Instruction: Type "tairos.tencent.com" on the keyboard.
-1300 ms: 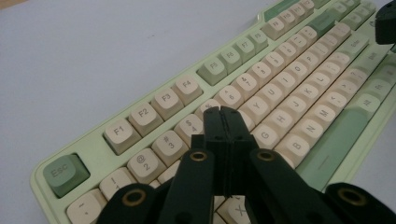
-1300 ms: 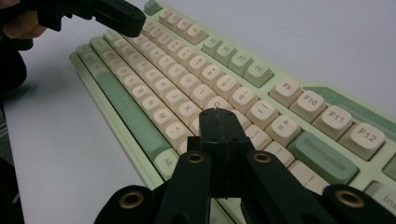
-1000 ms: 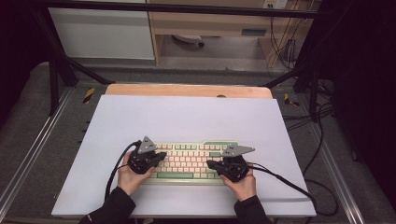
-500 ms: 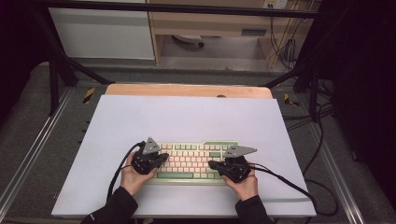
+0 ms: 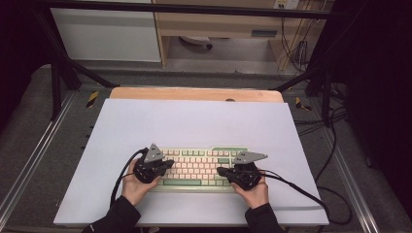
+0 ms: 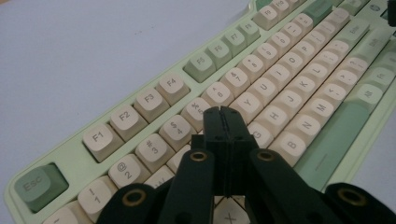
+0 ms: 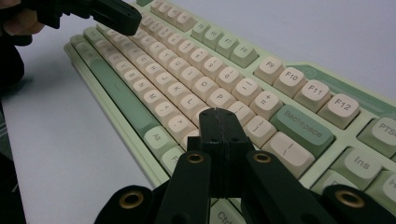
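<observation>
Both the left gripper (image 6: 221,111) and right gripper (image 7: 219,113) have fingers pressed together, empty, poised over the keyboard (image 5: 197,167) keys just beyond their tips.

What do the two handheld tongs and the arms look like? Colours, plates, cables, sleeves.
Both are black. The left tongs and right tongs each carry a grey three-cornered plate on top and trail a black cable. Seen close in the gripper views, each pair has flat black jaws on linked arms with brass-coloured pivot rings. The person wears dark long sleeves.

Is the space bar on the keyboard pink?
No, the space bar on the keyboard is green, like the Esc key, while the letter keys are cream.
</observation>
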